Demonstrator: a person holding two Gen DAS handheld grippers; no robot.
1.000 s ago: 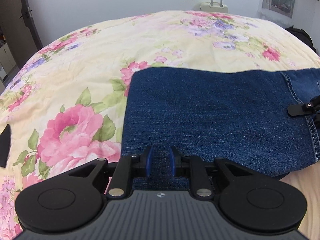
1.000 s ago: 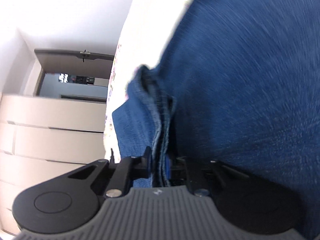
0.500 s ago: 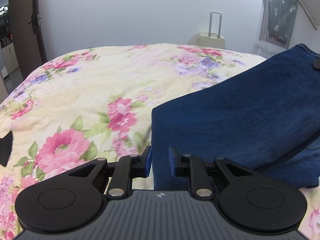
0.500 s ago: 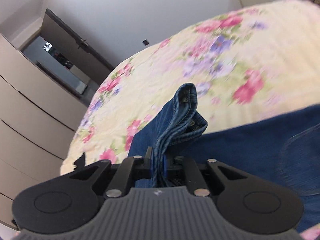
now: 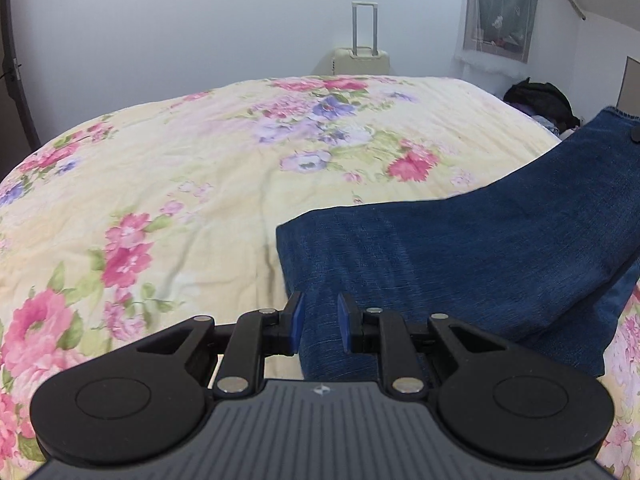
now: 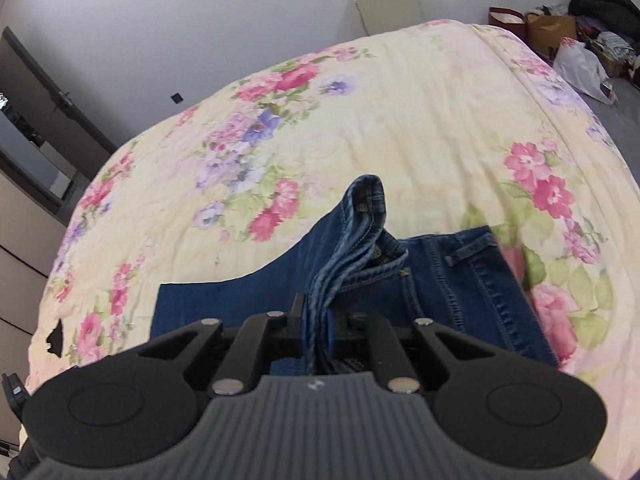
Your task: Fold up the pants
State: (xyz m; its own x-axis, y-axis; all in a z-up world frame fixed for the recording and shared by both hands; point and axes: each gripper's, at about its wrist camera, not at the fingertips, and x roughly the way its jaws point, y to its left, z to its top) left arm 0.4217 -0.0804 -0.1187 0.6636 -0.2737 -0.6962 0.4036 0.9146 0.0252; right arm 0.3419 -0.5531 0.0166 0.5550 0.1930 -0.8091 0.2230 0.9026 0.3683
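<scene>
Item: pants (image 6: pixel 460 276), dark blue denim, lying part-folded on a bed; in the right wrist view we see a bunched edge with stitched seams lifted off the rest of the cloth, while a waistband with a belt loop lies flat to the right of it; in the left wrist view the pants (image 5: pixel 460 248) rise from the cover at the lower middle up toward the right edge. Our right tool (image 6: pixel 318 320) has its jaws nearly together, clamped on the lifted bunch of denim, which stands up out of them. Our left tool (image 5: pixel 319 322) has its blue pads a narrow gap apart with denim seen in the gap; we cannot tell whether the pads press on it. Bed (image 5: pixel 208 184): cover pale yellow, printed with pink and purple flowers and green leaves, lightly creased. Beyond the bed: cream suitcase (image 5: pixel 362 60) with raised handle against a white wall; curtained window (image 5: pixel 504 4) upper right; dark heap of clothes (image 5: pixel 538 98) at the far right; bags and a white plastic sack (image 6: pixel 582 68) on the floor
</scene>
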